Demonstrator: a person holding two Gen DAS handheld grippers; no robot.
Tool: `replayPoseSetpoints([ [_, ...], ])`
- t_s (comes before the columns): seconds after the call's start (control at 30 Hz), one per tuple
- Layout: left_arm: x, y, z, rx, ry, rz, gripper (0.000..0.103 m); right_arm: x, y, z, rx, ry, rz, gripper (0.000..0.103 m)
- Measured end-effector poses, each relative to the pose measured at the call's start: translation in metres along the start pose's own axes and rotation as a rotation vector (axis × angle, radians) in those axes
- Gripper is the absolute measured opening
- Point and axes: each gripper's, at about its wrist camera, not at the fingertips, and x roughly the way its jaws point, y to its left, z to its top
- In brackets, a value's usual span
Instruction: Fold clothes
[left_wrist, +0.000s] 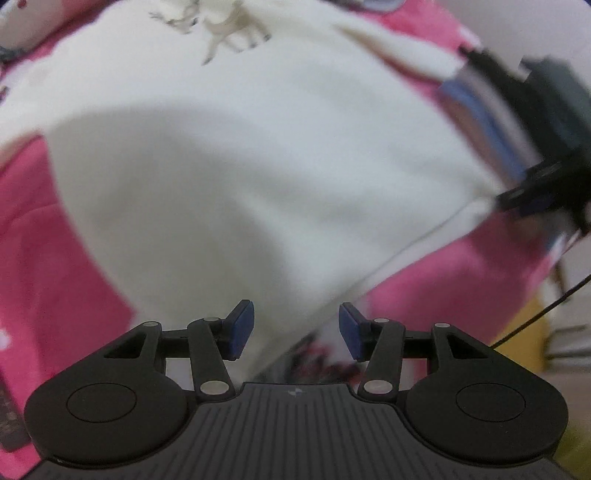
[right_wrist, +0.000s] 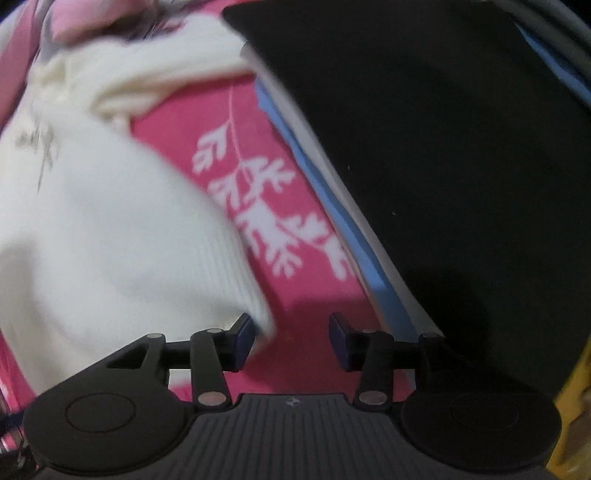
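Observation:
A white sweater (left_wrist: 258, 166) with a deer print near its top lies spread on a pink bedspread (left_wrist: 443, 288). My left gripper (left_wrist: 297, 328) hangs over the sweater's lower hem, open, with nothing between its blue pads. At the right edge of the left wrist view, blurred, my right gripper (left_wrist: 513, 197) sits by the sweater's hem corner. In the right wrist view the sweater (right_wrist: 110, 240) fills the left side. Its ribbed hem corner lies beside the left fingertip of my right gripper (right_wrist: 291, 339). That gripper is open over pink cloth and holds nothing.
A stack of folded clothes (right_wrist: 443, 147), black on top with blue and white layers below, lies right of the sweater. The pink bedspread carries a white leaf pattern (right_wrist: 258, 206). A yellow object (left_wrist: 532, 332) and a black cable (left_wrist: 535, 317) are beyond the bed's edge.

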Motion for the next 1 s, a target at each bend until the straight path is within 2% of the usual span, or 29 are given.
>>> replayPoseSetpoints([
  [0.1, 0.007, -0.006, -0.009, 0.008, -0.021, 0.092, 0.051, -0.012, 0.016, -0.005, -0.149, 0.050, 0.013, 0.047],
  [0.17, 0.013, -0.012, -0.014, 0.009, -0.040, 0.148, 0.051, -0.020, 0.035, -0.006, -0.271, 0.070, 0.054, 0.047],
  [0.27, 0.026, -0.017, -0.022, 0.022, -0.054, 0.223, 0.049, -0.027, 0.085, -0.010, -0.491, 0.041, 0.144, 0.046],
  [0.33, 0.031, -0.020, -0.028, 0.036, -0.072, 0.248, 0.049, -0.025, 0.117, -0.009, -0.570, 0.010, 0.196, 0.046],
  [0.4, 0.029, -0.021, -0.036, 0.057, -0.092, 0.267, 0.049, -0.020, 0.139, -0.006, -0.566, 0.004, 0.243, 0.046],
  [0.57, 0.024, -0.017, -0.047, 0.008, -0.108, 0.267, 0.049, 0.012, 0.183, -0.002, -0.511, 0.039, 0.334, 0.046],
  [0.7, 0.030, -0.016, -0.046, -0.014, -0.149, 0.271, 0.027, 0.041, 0.199, -0.008, -0.439, 0.098, 0.363, 0.046],
  [0.8, 0.026, -0.007, -0.052, -0.037, -0.179, 0.251, 0.023, 0.049, 0.201, -0.008, -0.395, 0.124, 0.355, 0.046],
  [0.93, 0.020, -0.004, -0.053, -0.068, -0.229, 0.249, 0.021, 0.048, 0.200, -0.009, -0.415, 0.121, 0.329, 0.045],
  [1.0, 0.015, -0.002, -0.054, -0.097, -0.265, 0.249, 0.009, 0.047, 0.200, -0.008, -0.415, 0.124, 0.319, 0.045],
])
